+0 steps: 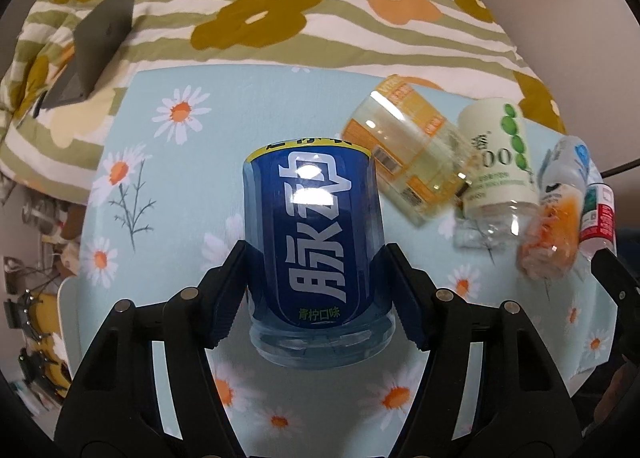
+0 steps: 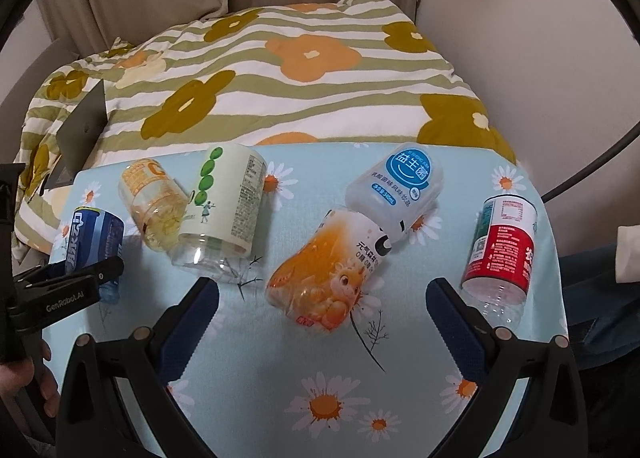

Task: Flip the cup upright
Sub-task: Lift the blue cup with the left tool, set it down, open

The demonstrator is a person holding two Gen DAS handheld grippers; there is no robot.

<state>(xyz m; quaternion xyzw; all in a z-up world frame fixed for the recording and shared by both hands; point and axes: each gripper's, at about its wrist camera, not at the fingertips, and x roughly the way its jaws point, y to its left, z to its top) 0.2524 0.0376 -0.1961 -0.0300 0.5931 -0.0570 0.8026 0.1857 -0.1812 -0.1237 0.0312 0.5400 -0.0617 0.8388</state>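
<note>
Left tool clamped, apparently firmly; right tool spread wide, level above the surface.

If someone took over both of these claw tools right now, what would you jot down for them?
Left gripper: shut on the blue cup, fingers clamped on its sides near the clear base.
Right gripper: open and holding nothing, hovering over the daisy cloth just short of the orange cup.
Other cups: the yellow cup, green-dot cup, orange cup and white-blue cup lie on their sides; the red cup leans at the right edge.
Done: blue cup gripped.
Left: set it upright, then the others.
</note>
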